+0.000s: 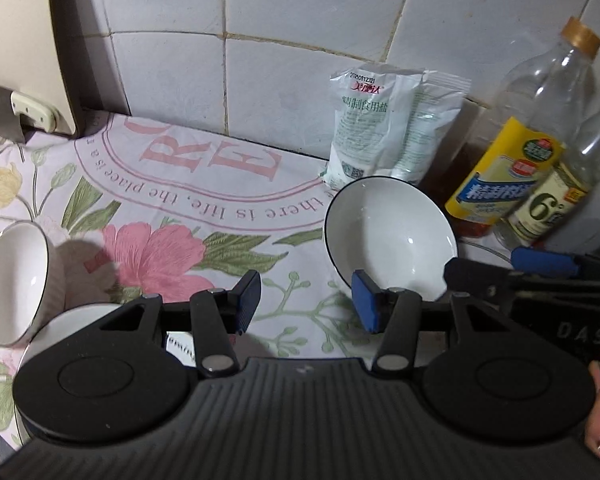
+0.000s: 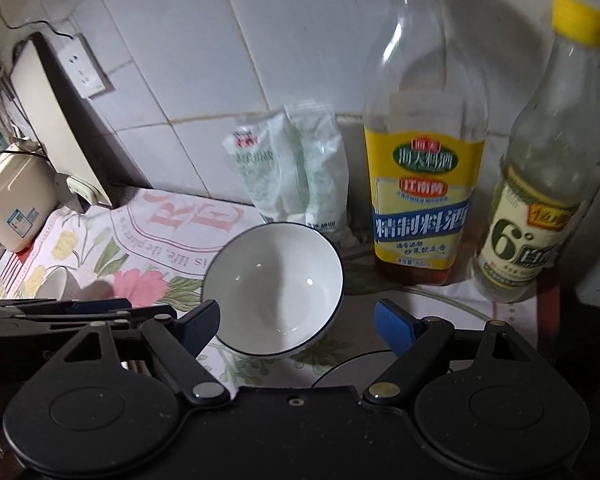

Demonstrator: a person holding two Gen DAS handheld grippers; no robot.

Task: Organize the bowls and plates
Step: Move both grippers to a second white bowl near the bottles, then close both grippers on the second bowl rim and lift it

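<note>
**Bowls scattered, sorting barely begun**

On the flowered tablecloth [image 1: 172, 208] against the tiled wall, the dishes lie apart, with nothing stacked that the pictures show. A white bowl with a dark rim [image 2: 274, 290] sits near the back of the counter, just in front of a bag of salt [image 1: 376, 128] and beside two bottles: a yellow-labelled cooking wine bottle [image 2: 422, 184] and a vinegar bottle [image 2: 540, 200]. Well apart from it, at the left edge of the left wrist view, a second bowl [image 1: 14, 280] with a ribbed outside sits tilted, its foot seemingly resting on the rim of a white plate [image 1: 72, 324], most of which is hidden under the tool.

The right gripper [image 2: 296, 320] has its fingers spread wide, one on each side of the dark-rimmed bowl, with the pads clear of the rim; nothing is held. The left gripper [image 1: 306, 300] hangs over bare cloth between the two bowls, its fingers about half open and empty.

Judging from this layout, the task is at an early stage: no bowl has been nested in another and the plate has not been cleared or placed. The step in hand looks like a first pickup of the dark-rimmed bowl by the right tool. What remains is probably gathering the two bowls together and setting the plate in its own place.
</note>
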